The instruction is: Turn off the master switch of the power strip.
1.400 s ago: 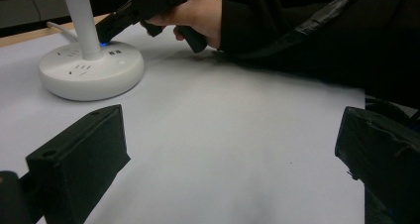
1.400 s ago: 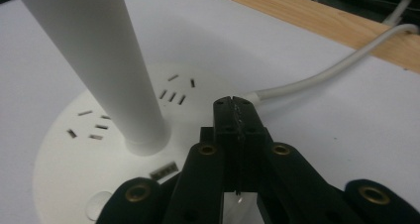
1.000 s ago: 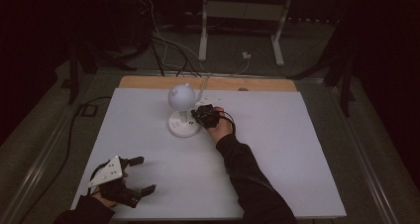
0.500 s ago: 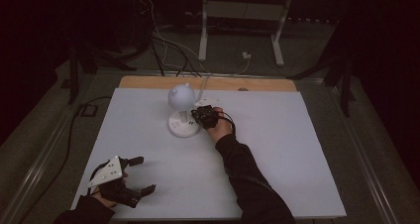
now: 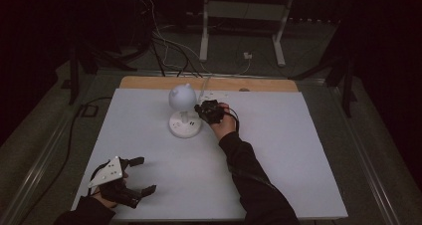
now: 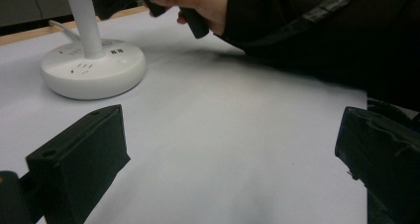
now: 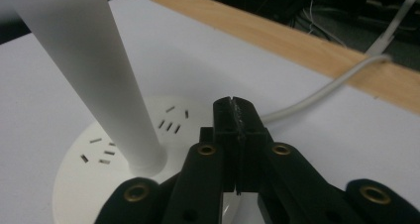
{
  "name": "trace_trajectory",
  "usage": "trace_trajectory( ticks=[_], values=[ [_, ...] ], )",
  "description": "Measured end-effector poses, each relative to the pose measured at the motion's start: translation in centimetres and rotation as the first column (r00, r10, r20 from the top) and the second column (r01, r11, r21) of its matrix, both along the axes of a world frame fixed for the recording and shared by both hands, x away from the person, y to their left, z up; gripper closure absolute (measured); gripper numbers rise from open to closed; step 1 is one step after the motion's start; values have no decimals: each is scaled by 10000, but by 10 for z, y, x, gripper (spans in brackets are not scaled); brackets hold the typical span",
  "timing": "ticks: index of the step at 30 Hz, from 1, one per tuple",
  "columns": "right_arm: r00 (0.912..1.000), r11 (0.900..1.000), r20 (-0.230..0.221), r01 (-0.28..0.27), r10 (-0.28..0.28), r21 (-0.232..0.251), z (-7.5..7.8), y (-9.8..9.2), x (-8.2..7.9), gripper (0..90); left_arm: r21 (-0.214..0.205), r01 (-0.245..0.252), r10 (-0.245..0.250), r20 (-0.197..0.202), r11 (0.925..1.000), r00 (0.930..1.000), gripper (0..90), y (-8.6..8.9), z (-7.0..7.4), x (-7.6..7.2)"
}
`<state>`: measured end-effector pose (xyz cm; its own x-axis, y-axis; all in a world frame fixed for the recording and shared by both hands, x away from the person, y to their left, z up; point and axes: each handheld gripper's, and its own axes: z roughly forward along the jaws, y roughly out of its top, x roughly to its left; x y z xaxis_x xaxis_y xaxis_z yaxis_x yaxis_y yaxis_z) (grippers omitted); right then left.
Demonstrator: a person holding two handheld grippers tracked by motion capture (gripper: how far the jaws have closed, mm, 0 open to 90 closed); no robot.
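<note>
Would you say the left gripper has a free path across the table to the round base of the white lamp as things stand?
Probably yes: the left gripper stands open, with bare table up to the lamp base.

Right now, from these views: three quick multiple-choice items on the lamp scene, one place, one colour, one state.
1. Where is the lamp on the table?
A. far half, left of middle
B. near right corner
C. off the table

2. What colour is the lamp's base?
A. black
B. white
C. red

3. How do the right tool's jaws stand?
A. wide open
B. shut on the pole
C. shut, nothing between them

Key: 1 A, the high view shows it near the wooden far edge. 2 B, white in each view. 3 C, the right gripper view shows the jaws pressed together over the base.
</note>
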<state>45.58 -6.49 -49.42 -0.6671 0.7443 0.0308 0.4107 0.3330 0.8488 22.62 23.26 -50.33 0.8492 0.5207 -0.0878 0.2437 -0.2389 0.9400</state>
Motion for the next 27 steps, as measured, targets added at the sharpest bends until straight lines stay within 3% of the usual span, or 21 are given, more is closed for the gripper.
trace_trajectory(
  ticks=[8, 13, 14, 15, 23, 24, 27],
  values=[
    [9998, 9997, -14, -191, 191, -134, 3, -8, -2, 811, -4, -6, 6, 11, 10000, 10000, 3, 0, 0, 0],
    [9961, 9962, -208, -857, 860, 121, 3, -15, -4, 636, 25, 13, -13, 23, 10000, 10000, 3, 0, 0, 0],
    [9961, 9962, -208, -857, 860, 121, 3, -15, -4, 636, 15, 14, -14, 28, 10000, 10000, 3, 0, 0, 0],
    [9946, 9949, -230, -1006, 1009, 111, 2, -17, -5, 538, 21, 21, -21, 32, 10000, 10000, 3, 0, 0, 0],
    [9898, 9926, -756, -1192, 1208, 250, 4, -24, -14, 245, 25, 38, -38, 48, 10000, 10000, 3, 0, 0, 0],
    [9898, 9926, -756, -1192, 1208, 250, 4, -24, -14, 245, 27, 38, -38, 52, 10000, 10000, 3, 0, 0, 0],
    [9809, 9851, -939, -1676, 1706, 389, 7, -26, -21, 113, 30, 35, -35, 59, 10000, 10000, 3, -1, 0, 0]
  ],
)
